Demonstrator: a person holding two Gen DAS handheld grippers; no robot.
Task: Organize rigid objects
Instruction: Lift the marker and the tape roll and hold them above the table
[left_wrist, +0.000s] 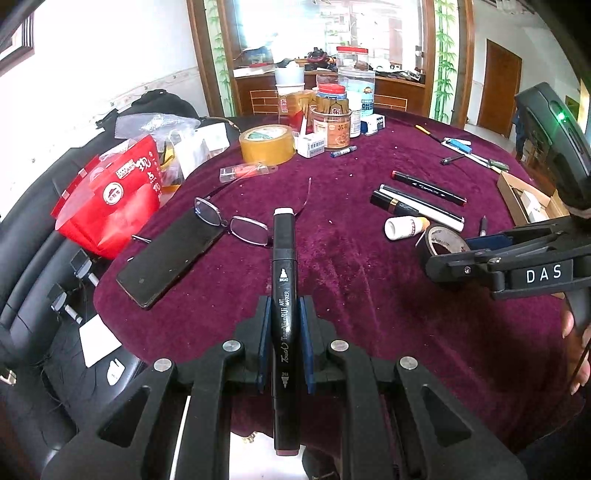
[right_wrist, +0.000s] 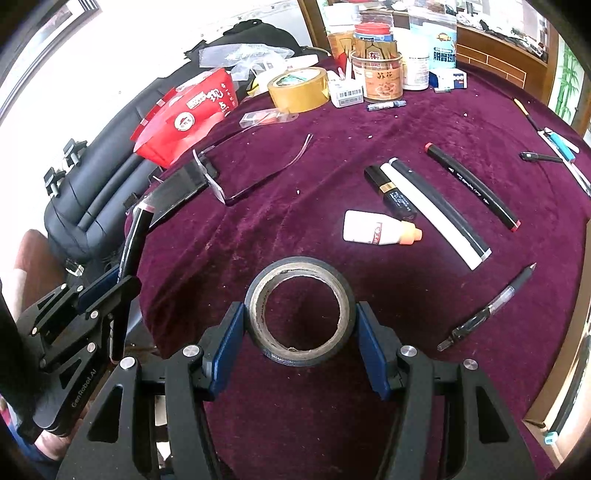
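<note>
Your left gripper (left_wrist: 283, 343) is clamped on the black twin-tip art marker with a pale cap (left_wrist: 283, 295), its blue pads pinching the barrel near the middle, so the pen runs straight forward between the fingers and sticks out well beyond both ends. Your right gripper (right_wrist: 300, 332) is closed on the black roll of electrical tape with a cardboard core (right_wrist: 300, 312), one pad against each side of the ring, which appears to be held just above the purple velvet worktop (right_wrist: 295, 184).

The marker's smooth round barrel could roll or pivot in the pads if you swing it fast. Just ahead of its tip lie the thin wire-framed spectacles (left_wrist: 236, 221) and, ahead to the left, the flat black phone (left_wrist: 166, 254); a low sweep forward could snag a temple arm and drag the glasses.

The tape is gripped across its outer curve, so it may squirt out forward if you squeeze harder. Ahead and to the right of it the small white bottle with an orange cap (right_wrist: 376, 229) lies on its side and will roll at a nudge, as will the black tubes and pens beyond.

Your two grippers are near each other; crossing paths risks a knock.
</note>
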